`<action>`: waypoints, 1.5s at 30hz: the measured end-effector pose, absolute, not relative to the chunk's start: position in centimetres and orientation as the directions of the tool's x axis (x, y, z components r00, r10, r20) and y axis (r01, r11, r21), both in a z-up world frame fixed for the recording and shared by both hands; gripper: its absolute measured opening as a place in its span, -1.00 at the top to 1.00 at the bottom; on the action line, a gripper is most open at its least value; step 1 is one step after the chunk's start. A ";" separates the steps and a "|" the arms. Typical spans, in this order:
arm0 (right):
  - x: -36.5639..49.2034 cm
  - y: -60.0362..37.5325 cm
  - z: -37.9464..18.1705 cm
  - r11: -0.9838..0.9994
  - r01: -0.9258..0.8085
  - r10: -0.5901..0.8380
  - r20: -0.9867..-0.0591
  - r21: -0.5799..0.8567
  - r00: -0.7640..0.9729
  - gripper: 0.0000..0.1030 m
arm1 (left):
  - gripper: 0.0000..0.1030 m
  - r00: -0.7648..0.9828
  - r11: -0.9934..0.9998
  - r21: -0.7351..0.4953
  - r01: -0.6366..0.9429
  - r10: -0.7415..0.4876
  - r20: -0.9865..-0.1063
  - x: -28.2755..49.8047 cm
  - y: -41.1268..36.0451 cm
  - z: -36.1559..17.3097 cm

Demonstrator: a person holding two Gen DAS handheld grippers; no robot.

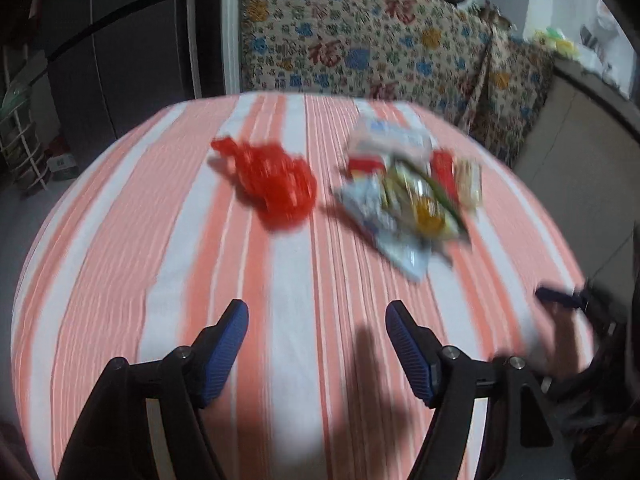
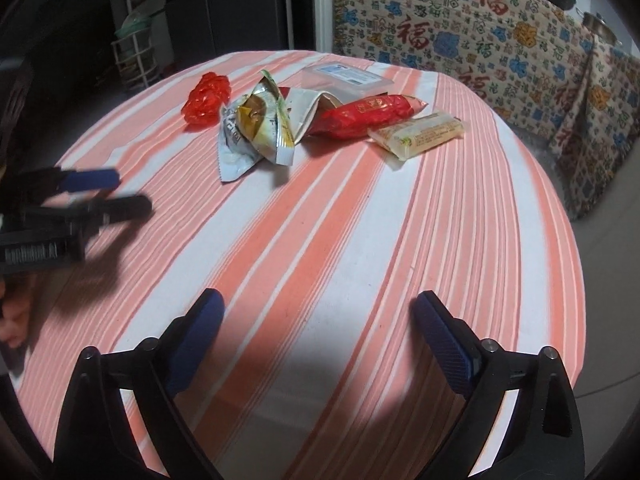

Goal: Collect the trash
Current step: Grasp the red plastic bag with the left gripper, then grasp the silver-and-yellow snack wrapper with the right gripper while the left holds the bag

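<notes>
Two tongs, left tongs (image 1: pixel 317 322) and right tongs (image 2: pixel 318 312), hover open and empty over a striped worktop (image 2: pixel 320 240). A patterned cloth (image 2: pixel 480 32) hangs at upper right. Wrappers (image 2: pixel 256 128), a red pack (image 2: pixel 368 116) and a red bag (image 2: pixel 206 98) lie at upper centre, well beyond both.

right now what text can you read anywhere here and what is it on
"福": large red characters, repeated on the patterned cloth behind the table.
Left gripper: white lettering on its body, too blurred to read.
Red packet, pale packet, box label: print too small to read.
</notes>
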State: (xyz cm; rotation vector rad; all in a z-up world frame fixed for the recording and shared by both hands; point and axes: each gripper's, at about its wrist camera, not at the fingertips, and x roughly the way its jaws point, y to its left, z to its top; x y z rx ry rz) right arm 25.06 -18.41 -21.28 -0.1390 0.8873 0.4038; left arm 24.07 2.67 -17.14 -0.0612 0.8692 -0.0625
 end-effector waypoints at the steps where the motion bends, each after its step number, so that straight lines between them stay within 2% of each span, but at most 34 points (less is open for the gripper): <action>1: 25.0 -18.4 -21.3 0.915 -0.400 0.286 -0.777 0.048 0.561 -0.91 | -0.41 0.658 0.995 -0.093 0.026 -0.087 -0.748 25.0 2.9 -16.5; 4: 25.0 -18.4 -21.3 0.913 -0.405 0.290 -0.777 0.049 0.559 -0.94 | -0.41 0.670 0.994 -0.106 0.010 -0.085 -0.737 28.8 3.5 -15.1; 11: 25.2 -18.3 -21.3 0.912 -0.407 0.296 -0.777 0.057 0.555 -0.97 | -0.41 0.585 0.990 -0.106 -0.089 -0.034 -0.810 35.5 4.8 -17.9; 12: 25.2 -18.2 -21.3 0.911 -0.408 0.296 -0.778 0.057 0.554 -0.97 | -0.35 0.589 0.990 -0.112 -0.085 -0.041 -0.807 35.4 5.0 -18.1; 13: 25.2 -18.2 -21.3 0.911 -0.408 0.297 -0.778 0.057 0.553 -0.97 | -0.06 0.596 0.991 -0.115 -0.072 -0.050 -0.802 35.2 5.2 -18.1; 14: 25.2 -18.2 -21.3 0.911 -0.409 0.297 -0.779 0.058 0.553 -0.97 | 0.07 0.599 0.992 -0.113 -0.057 -0.056 -0.799 34.8 5.3 -18.1; 20: 25.2 -18.0 -21.4 0.910 -0.411 0.296 -0.780 0.055 0.552 -0.99 | 0.10 0.595 0.995 -0.076 0.071 -0.104 -0.797 30.6 5.8 -17.6; 24: 25.2 -18.1 -21.4 0.910 -0.411 0.297 -0.780 0.056 0.551 -0.99 | 0.10 0.540 0.982 -0.071 0.177 -0.157 -0.827 26.4 6.3 -17.1; 29: 25.2 -18.0 -21.4 0.911 -0.410 0.295 -0.780 0.054 0.552 -0.99 | -0.01 0.526 0.971 -0.072 0.229 -0.186 -0.830 22.5 5.6 -16.8; 33: 25.2 -18.1 -21.4 0.911 -0.409 0.294 -0.780 0.054 0.552 -0.99 | -0.43 0.558 0.976 -0.047 0.215 -0.162 -0.814 21.7 4.2 -17.6; 39: 25.2 -18.1 -21.4 0.912 -0.407 0.292 -0.781 0.053 0.553 -0.99 | -0.47 0.582 0.984 0.039 0.173 -0.070 -0.810 22.7 2.8 -19.5; 45: 25.1 -18.2 -21.4 0.912 -0.407 0.291 -0.782 0.051 0.552 -0.99 | -0.49 0.601 0.986 0.023 0.163 -0.081 -0.795 22.5 3.6 -19.6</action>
